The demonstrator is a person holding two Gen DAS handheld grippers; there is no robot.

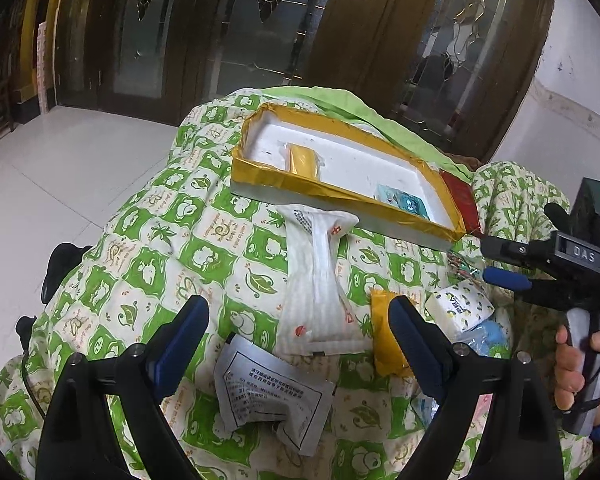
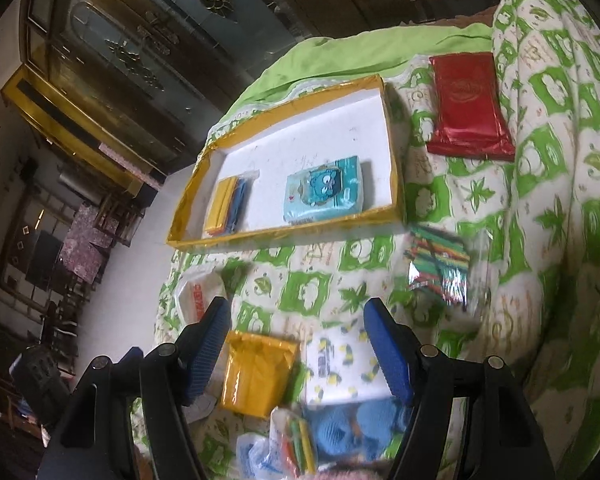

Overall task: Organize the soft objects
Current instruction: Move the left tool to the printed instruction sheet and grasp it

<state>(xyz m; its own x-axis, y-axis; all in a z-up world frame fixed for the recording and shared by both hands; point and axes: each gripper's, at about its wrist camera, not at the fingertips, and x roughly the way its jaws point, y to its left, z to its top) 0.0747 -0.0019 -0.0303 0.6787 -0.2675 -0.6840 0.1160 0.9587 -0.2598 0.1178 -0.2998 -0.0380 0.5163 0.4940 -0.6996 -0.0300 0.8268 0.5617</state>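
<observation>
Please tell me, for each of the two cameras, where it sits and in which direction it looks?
Left wrist: sits on the left gripper, looking forward and down over the green-and-white patterned quilt at a long white packet; shows its own open blue-padded fingers, plus the right gripper and the hand holding it.
Right wrist: sits on the right gripper, looking down and forward at a yellow foil pouch; shows its own open fingers only.
Shared: the yellow-rimmed white tray, the red foil packet.

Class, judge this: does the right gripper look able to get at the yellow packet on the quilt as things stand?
Probably yes. The right gripper is open and empty, and the yellow packet lies uncovered just beyond its fingers, beside the white patterned tissue pack.
</observation>
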